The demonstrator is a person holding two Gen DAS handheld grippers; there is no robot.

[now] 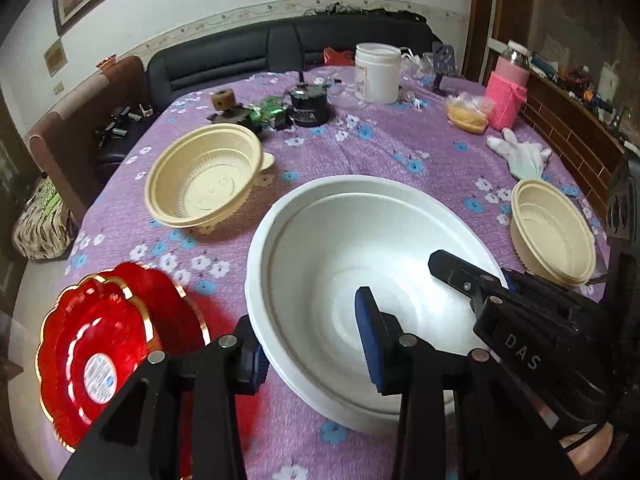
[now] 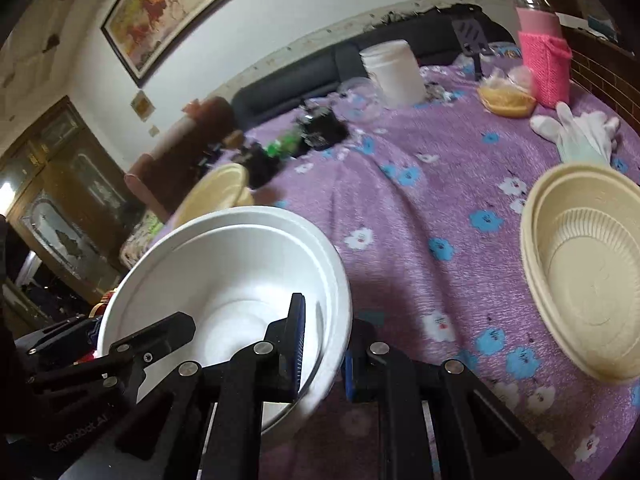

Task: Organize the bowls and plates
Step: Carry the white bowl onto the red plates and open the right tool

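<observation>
Purple floral tablecloth carries two nested white bowls at its near edge. The left gripper and right gripper each straddle the rim, seemingly clamped on opposite sides. Lifting level should avoid the beige bowls and red plates alongside.

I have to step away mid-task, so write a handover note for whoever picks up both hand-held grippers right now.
Left hand-held gripper: straddles the near rim of the white bowls, one finger inside, one outside; whether it pinches is unclear.
Right hand-held gripper: straddles the opposite rim of the same bowls in the same way.
Things: two white bowls already nested; two red plates overlapping at the table's left edge; one beige bowl at far left, another beige bowl at right.
Done: white bowls stacked.
Left: probably nest the beige bowls and square up the plates.
</observation>
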